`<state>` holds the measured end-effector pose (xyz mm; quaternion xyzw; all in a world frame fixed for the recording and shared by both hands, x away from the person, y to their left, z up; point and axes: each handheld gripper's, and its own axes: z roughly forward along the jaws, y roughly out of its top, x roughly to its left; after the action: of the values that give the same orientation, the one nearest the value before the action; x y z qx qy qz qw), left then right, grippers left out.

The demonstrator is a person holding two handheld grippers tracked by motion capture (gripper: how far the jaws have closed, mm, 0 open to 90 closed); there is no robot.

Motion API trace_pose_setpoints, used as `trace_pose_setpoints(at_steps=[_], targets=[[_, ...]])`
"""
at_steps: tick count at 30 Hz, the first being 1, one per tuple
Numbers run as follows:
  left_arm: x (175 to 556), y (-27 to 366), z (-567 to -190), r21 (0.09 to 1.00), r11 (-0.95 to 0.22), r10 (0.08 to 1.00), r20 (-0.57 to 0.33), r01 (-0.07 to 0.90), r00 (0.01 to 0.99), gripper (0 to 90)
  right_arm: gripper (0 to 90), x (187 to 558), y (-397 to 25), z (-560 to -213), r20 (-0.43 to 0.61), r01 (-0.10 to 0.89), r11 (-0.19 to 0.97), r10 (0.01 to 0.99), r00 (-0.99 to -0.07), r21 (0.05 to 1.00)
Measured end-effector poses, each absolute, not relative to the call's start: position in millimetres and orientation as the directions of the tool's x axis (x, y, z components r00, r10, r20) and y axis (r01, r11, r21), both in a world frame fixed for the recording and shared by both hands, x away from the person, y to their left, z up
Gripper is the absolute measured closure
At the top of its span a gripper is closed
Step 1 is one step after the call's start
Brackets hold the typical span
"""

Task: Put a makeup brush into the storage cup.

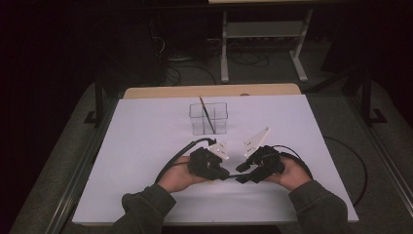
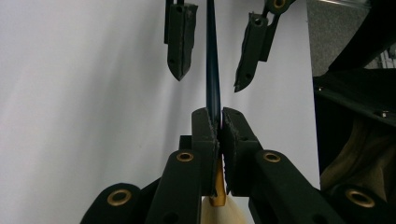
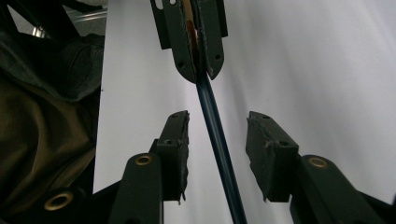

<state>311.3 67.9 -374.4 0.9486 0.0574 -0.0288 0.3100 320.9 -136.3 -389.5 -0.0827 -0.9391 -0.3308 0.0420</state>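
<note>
Left gripper (image 1: 225, 174): in the high view it is sitting low over the white table (image 1: 146, 146), in the person's left hand (image 1: 178, 176), its jaws pointing toward the right gripper (image 1: 242, 174).
Right gripper: from above it is facing the left one, tips close together near the table's front edge.
Brush: seen from above it is a thin dark line bridging the two sets of tips, too small to read well.
Box (image 1: 208, 118): a clear container is standing farther back at mid-table, well apart from both hands, with another brush (image 1: 207, 115) leaning upright in it.
Left gripper view: the left gripper (image 2: 219, 123) is clamping tight on the brush (image 2: 213, 74), whose dark blue handle is running straight up between the spread tips of the right gripper (image 2: 210, 79) opposite.
Ferrule end (image 2: 218, 196): a tan bit is showing below the closed jaws.
Right gripper view: the right gripper (image 3: 217, 154) is standing wide apart, jaws on either side of the brush (image 3: 219, 149) without touching it; the left gripper (image 3: 198, 70) is pinching it at the far end.
</note>
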Motion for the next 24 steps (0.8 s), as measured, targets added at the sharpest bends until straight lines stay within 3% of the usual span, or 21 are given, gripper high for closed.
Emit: trace_pose_setpoints(at_steps=[24], targets=[[309, 67, -376, 0.583, -0.805, 0.043, -0.124, 0.108, 0.991, 84.0, 81.4, 320, -123, -397, 0.203, 0.149, 0.792, 0.033, -0.979, 0.592]])
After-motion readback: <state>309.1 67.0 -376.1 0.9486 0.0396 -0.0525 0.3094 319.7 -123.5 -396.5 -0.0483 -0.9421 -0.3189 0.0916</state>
